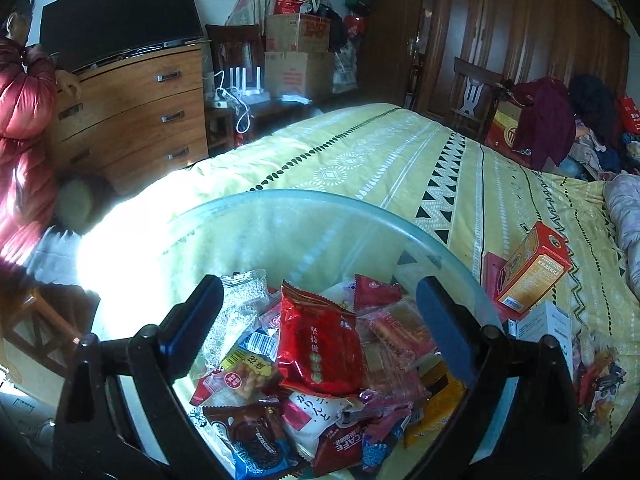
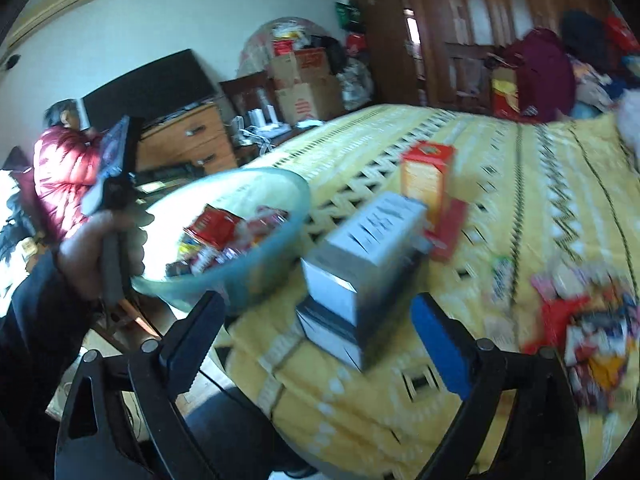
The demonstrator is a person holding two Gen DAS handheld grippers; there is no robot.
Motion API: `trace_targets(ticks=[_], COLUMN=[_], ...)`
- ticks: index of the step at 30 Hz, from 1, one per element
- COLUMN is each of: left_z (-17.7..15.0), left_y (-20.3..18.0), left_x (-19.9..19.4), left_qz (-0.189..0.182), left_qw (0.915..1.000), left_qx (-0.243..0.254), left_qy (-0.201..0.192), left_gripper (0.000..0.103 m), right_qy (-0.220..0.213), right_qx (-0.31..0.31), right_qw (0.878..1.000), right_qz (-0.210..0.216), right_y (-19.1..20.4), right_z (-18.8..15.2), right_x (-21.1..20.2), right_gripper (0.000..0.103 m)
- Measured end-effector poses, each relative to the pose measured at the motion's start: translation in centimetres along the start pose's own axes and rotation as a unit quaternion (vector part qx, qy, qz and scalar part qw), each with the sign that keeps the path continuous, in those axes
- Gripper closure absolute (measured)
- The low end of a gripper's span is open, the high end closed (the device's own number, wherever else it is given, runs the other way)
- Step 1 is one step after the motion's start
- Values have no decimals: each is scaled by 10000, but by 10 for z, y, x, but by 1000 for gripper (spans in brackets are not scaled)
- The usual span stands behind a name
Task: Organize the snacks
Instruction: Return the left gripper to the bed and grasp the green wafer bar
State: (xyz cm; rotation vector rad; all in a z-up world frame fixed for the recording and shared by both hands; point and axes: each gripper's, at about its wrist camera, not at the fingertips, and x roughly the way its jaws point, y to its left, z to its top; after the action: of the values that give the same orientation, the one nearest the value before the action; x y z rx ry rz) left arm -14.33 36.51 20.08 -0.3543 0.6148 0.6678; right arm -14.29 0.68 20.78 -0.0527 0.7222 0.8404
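Observation:
A clear glass bowl [image 1: 304, 200] full of snack packets sits at the bed's near edge. My left gripper [image 1: 320, 296] hovers open above it, over a red packet [image 1: 316, 344] lying on top of the heap, and its pads touch nothing. The right wrist view is blurred. In it my right gripper [image 2: 318, 308] stands open in front of two stacked white boxes [image 2: 360, 264], and its pads are not pressing on them. An orange-red box [image 2: 426, 172] stands behind them, right of the bowl [image 2: 280, 184]. Several loose snack packets [image 2: 592, 320] lie on the cover to the right.
The bed has a yellow patterned cover [image 1: 400, 152]. A person in a red jacket [image 1: 20, 120] stands by a wooden dresser [image 1: 132, 112] at the left. Cardboard boxes [image 1: 298, 52] are stacked at the back, and clothes [image 1: 560, 128] are piled at the far right. A hand [image 2: 100, 248] holds the other gripper's handle beside the bowl.

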Motion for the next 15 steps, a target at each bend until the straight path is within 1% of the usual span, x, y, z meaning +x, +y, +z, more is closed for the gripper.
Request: trace_targets(ticks=[2,4,9,12,15], left_z=[-2,-5,-20,-30,-37], left_y=[-4,-10,-36,-56,-72], left_x=[-12,-24,-54,-64,-72], left_qz=[-32,-74,-317,-483,-686], left_qw=[9999,9996,9979,9962,9941], left_qx=[-67,-63,189,451,606], left_qy=[-126,-278,-523,-562,-589], left_gripper=[6,6,5,3,3], right_qy=[128,263,692,910,1035], right_qx=[284,541,841,1006,930], right_qw=[9994,9980,9940,9902,9892], right_qz=[-161,-193,92,319,459], right_y=[-12,-20,-17,-12,-7], right_z=[-21,-40,-73,-87,-90], right_x=[-9,-16,-13,-7,-2], right_gripper=[2,2,1,1,1])
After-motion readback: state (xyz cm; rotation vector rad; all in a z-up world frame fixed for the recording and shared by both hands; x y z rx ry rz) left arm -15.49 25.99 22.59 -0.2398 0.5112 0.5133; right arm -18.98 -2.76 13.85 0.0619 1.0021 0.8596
